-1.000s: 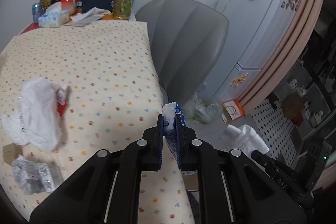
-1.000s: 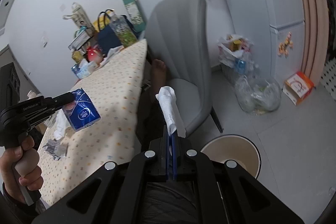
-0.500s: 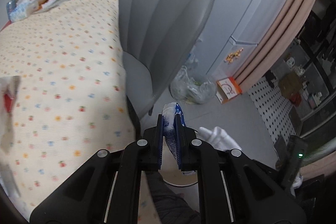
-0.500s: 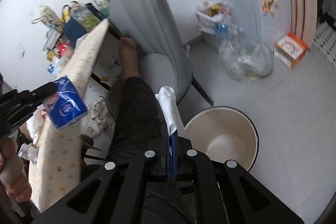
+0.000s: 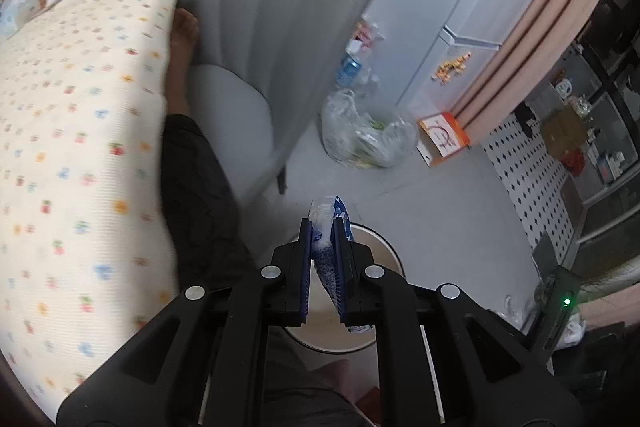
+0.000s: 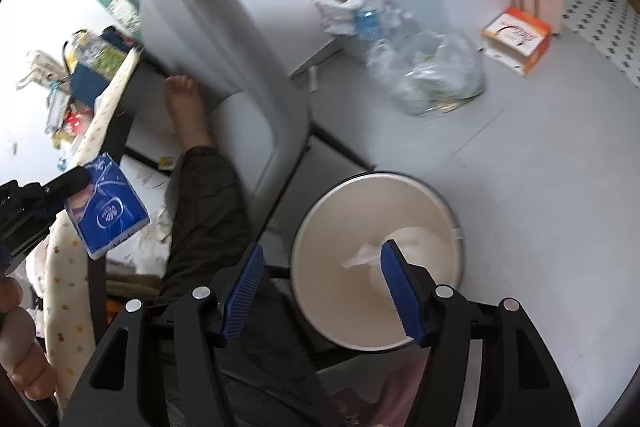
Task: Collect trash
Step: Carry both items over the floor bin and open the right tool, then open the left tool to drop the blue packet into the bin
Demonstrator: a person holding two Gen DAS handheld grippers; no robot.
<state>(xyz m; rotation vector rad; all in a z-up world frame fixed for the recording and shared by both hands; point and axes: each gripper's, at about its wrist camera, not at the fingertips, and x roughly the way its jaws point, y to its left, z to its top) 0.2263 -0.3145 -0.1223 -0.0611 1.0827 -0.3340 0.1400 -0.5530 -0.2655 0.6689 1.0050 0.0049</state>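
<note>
- The right hand-held gripper [image 6: 322, 291] is standing wide apart and empty above the bin [image 6: 320, 227], with a white tissue [image 6: 404, 239] lying inside it
- The left hand-held gripper [image 5: 322, 263] is clamping narrow on the blue tissue pack [image 5: 328, 247], which is hanging beside the worktop [image 5: 80, 107] edge, short of the bin [image 5: 386, 247] mouth
- To do this well, the operator is needing to bring the pack squarely over the opening before parting the jaws, keeping low so it is dropping inside the rim
- The operator's leg [image 6: 208, 207] and the grey chair [image 6: 224, 27] are crowding the approach; a clear rubbish bag [image 6: 436, 75] and an orange box [image 6: 516, 39] are sitting well apart on the floor
</note>
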